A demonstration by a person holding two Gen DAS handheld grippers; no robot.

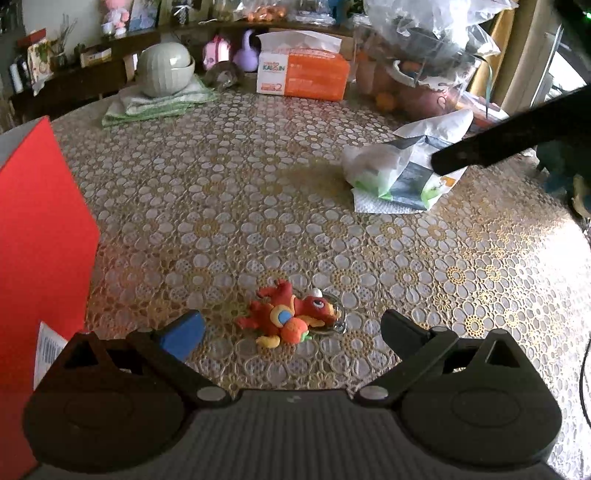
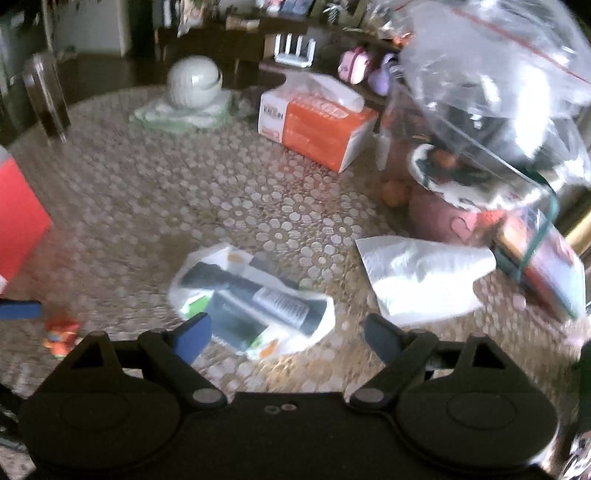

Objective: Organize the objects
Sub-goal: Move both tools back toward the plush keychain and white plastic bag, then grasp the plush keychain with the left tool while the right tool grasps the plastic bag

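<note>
Left gripper (image 1: 291,325) wide open, empty; small red-orange plush toy keyring (image 1: 290,317) lies between fingers, ready for grasp. Right gripper (image 2: 286,336) wide open, empty; white-grey plastic packet (image 2: 251,299) just ahead of fingers.

This is a lived-in home, most likely a dining or living room. A round table (image 1: 258,177) wears a lace-patterned gold and white cover, and everyday clutter sits on it: an orange and white tissue box (image 1: 303,70), a pale ribbed ceramic pot (image 1: 166,68) on folded green-striped cloths (image 1: 159,101), crumpled plastic bags (image 1: 406,166) and a big clear bag (image 2: 495,74) over dishes and fruit. Behind the table a dark wooden shelf (image 1: 110,48) holds small dolls, plants and knick-knacks (a pink figure (image 1: 116,16) among them). A small red plush toy (image 1: 291,317) lies on the cover.
</note>
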